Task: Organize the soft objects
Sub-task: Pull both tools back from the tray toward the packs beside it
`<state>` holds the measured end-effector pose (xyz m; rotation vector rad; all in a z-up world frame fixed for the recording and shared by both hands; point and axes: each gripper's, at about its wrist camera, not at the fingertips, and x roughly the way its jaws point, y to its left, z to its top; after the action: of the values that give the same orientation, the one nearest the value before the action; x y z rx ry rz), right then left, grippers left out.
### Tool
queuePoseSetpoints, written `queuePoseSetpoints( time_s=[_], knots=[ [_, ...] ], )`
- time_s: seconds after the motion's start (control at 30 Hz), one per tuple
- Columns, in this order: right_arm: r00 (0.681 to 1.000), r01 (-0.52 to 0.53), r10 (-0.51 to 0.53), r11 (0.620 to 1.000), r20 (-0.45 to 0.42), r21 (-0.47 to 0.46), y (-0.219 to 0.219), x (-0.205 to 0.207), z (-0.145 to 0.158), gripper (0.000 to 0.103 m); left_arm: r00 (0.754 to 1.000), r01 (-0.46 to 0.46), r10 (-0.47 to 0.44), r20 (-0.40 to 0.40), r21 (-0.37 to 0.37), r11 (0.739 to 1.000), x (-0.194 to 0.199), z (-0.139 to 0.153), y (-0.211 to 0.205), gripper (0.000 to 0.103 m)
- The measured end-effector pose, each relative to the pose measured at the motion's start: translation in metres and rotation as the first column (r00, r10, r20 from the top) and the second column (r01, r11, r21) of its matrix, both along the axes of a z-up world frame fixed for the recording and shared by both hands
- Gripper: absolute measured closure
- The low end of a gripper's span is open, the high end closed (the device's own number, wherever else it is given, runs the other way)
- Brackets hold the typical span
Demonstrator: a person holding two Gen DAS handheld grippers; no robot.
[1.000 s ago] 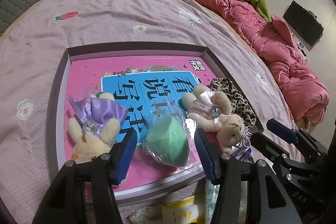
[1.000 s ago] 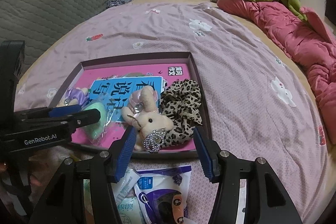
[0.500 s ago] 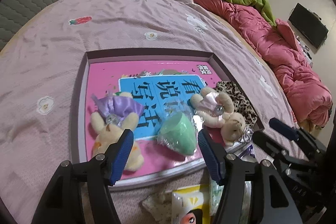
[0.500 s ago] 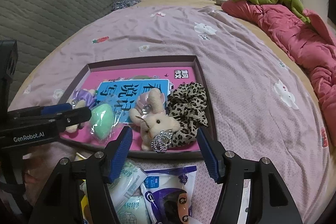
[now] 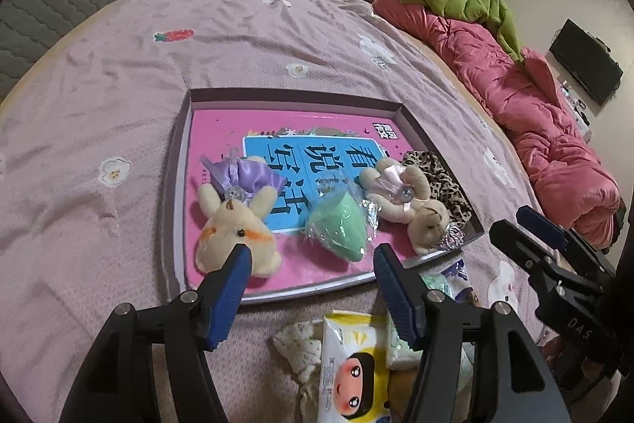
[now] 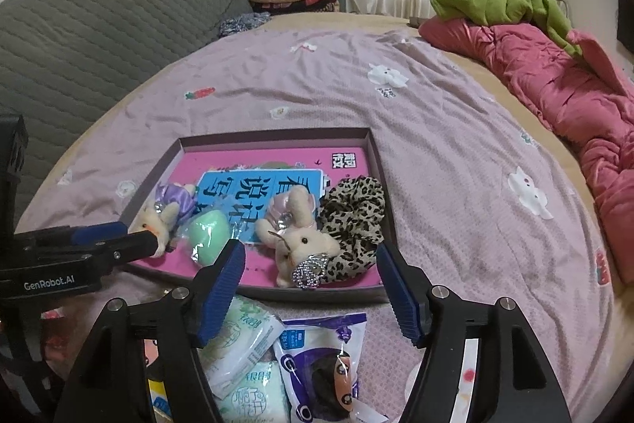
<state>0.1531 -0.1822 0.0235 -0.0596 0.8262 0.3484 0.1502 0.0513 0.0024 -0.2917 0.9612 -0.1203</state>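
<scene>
The left gripper (image 5: pixel 311 264) and right gripper (image 6: pixel 311 262) both stand wide and empty above the tray's near edge; the jaws of each have just been opening, with nothing between them. In the shallow tray (image 5: pixel 174 185) lie, left to right, a purple-bowed plush rabbit (image 5: pixel 233 224), a wrapped green sponge (image 5: pixel 338 228), a pink-bowed plush rabbit (image 5: pixel 412 201) and a leopard scrunchie (image 6: pixel 354 217). Packaged wipes (image 6: pixel 237 339) lie on the bedsheet (image 5: pixel 99 106) just beside the tray's near rim.

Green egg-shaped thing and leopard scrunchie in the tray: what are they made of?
Green egg-shaped thing: looks like matte foam sponge, smooth and unshiny, sealed in crinkly clear plastic wrap that glints; foam is a guess. Leopard scrunchie: gathered printed fabric with soft ruffled folds, likely thin woven or satin cloth.
</scene>
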Motion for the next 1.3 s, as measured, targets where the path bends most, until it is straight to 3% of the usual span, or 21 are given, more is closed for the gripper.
queuePoseSetpoints(
  time_s=[1.3],
  knots=[
    [0.993,0.039,-0.048,0.995,0.106,0.089,-0.058,-0.060,0.057,0.028,0.999,-0.028,0.027,0.030,0.009,1.000,-0.069,0.043,-0.009,0.039]
  ],
)
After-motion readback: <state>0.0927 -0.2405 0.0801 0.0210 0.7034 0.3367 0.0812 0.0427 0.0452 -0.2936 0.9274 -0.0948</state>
